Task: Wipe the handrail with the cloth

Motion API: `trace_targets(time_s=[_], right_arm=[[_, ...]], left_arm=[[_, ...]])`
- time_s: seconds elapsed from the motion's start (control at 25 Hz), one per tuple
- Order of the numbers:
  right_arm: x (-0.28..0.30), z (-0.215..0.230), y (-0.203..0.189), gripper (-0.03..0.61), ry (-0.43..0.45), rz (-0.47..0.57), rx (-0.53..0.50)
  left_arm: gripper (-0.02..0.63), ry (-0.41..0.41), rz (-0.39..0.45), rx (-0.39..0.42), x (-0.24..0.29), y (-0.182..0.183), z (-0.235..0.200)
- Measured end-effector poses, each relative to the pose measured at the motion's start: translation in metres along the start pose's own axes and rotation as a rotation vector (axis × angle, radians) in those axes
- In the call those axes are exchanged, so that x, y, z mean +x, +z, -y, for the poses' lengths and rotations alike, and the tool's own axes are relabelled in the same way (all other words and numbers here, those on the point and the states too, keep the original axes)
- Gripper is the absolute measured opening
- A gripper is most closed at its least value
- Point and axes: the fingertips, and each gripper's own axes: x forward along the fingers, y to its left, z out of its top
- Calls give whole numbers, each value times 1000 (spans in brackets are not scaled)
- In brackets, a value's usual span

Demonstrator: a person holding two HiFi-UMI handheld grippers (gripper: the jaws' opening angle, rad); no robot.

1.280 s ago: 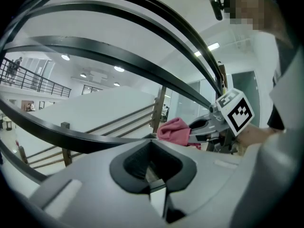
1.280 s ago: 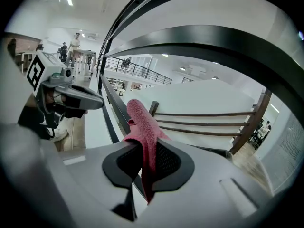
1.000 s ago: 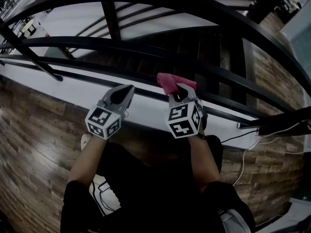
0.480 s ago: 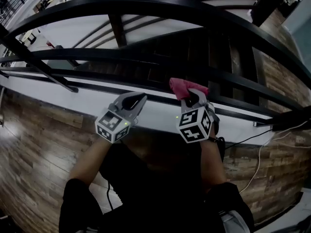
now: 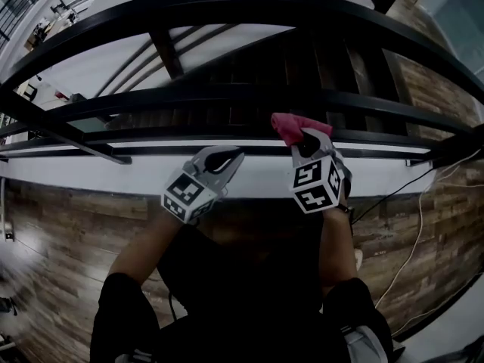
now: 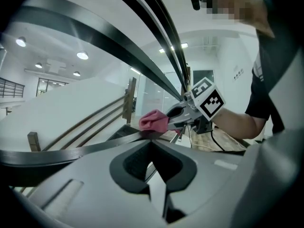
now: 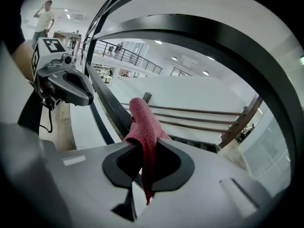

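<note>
The right gripper [image 7: 145,165] has its jaws pressed onto a pink cloth [image 7: 142,122]. They bite a fold near the middle, so a rounded wad stands up toward 12 o'clock and a thin tail hangs down at 6 o'clock between the pads. The left gripper [image 6: 154,167] has its jaws drawn together on nothing; only a dark rail passes behind them. In the head view it [image 5: 225,157] hangs at 9 o'clock from the right gripper [image 5: 308,138], the two well apart.

The cloth [image 5: 290,127] looks like terry towelling: soft, light and limp, with a nubby pile that should drag on metal and not skid. It cannot break, but a shallow pinch could let it creep out under rubbing. A deep hold on the bunched fold, as here, seems the safer place, with the wad left proud to do the wiping.

The cloth sits against the black handrail [image 5: 189,97] at about 11 o'clock from the right gripper's marker cube. From the left gripper view, the wad [image 6: 153,121] seems to rest on top of the bar [image 6: 95,148]. Contact is probable but not certain, since the head view is too dark there. The handrail is a flat, glossy dark band, one of several stacked bars.
</note>
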Motion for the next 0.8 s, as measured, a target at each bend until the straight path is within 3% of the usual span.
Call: trace_targets(time_s=[0.28, 0.56, 0.8], right_arm=[[8, -13, 13, 38, -40, -47, 16], [16, -39, 32, 38, -36, -73, -6], [26, -79, 69, 38, 17, -35, -33]], left_arm=[[0, -56, 13, 10, -18, -6, -13], [0, -3, 21, -10, -47, -15, -40], [0, 44, 49, -18, -83, -12, -60]])
